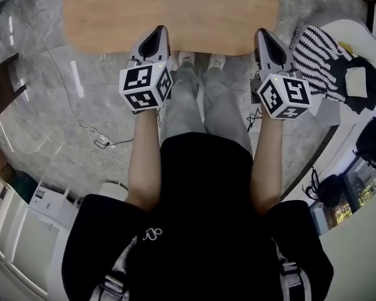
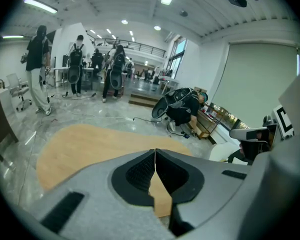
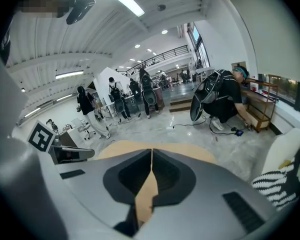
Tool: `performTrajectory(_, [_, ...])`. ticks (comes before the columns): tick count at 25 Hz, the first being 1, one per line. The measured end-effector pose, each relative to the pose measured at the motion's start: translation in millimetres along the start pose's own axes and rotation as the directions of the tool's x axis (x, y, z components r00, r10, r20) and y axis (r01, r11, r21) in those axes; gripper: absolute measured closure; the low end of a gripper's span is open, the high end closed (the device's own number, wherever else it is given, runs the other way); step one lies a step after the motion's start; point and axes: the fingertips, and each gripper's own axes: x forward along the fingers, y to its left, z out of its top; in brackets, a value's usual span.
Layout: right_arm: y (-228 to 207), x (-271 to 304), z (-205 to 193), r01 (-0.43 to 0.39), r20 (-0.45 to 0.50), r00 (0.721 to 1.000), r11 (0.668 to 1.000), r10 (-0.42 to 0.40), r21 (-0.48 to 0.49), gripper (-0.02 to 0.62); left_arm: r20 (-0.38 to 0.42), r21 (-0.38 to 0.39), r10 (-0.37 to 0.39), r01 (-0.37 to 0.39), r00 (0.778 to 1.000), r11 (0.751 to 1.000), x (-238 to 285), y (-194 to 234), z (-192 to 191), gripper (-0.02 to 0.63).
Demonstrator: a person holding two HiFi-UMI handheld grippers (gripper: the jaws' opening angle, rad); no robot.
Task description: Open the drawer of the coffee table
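- Marble floor (image 1: 44, 93): open room is seen left of the table.
- Coffee table (image 1: 175, 11): light wood top, rounded corners, placed ahead of the shoes (image 1: 187, 59); drawer hidden from above.
- Striped fabric (image 1: 319, 52): laid near the table's right end.
- Left gripper (image 1: 158, 33): held over the near edge, tilted down, jaws pressed together, empty.
- Right gripper (image 1: 262, 35): same pose, jaws closed, nothing held.

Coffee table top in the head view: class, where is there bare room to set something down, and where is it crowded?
The wooden top is bare wherever it shows; only the left gripper and right gripper show over its near edge. Crowded: the white seat at right, largely covered by a striped cloth and dark items.
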Motion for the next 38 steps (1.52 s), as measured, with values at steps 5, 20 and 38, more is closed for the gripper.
performTrajectory(5, [-10.1, 0.4, -26.0, -0.003, -0.032, 0.999, 1.000, 0.003, 0.004, 0.583, -0.054, 0.004, 0.004, -0.004, 0.999, 1.000, 2.5, 8.8, -34.7, 0.595])
performTrajectory(20, [-20.6, 8.6, -141.1, -0.013, -0.179, 0.984, 0.999, 0.020, 0.041, 0.583, -0.223, -0.032, -0.012, 0.005, 0.975, 0.999, 9.3, 25.6, -148.1, 0.595])
performTrajectory(38, [-51.2, 11.1, -270.7, 0.002, -0.369, 0.930, 1.000, 0.003, 0.012, 0.581, -0.371, -0.050, -0.018, -0.001, 0.928, 0.999, 38.0, 49.4, -268.2, 0.594])
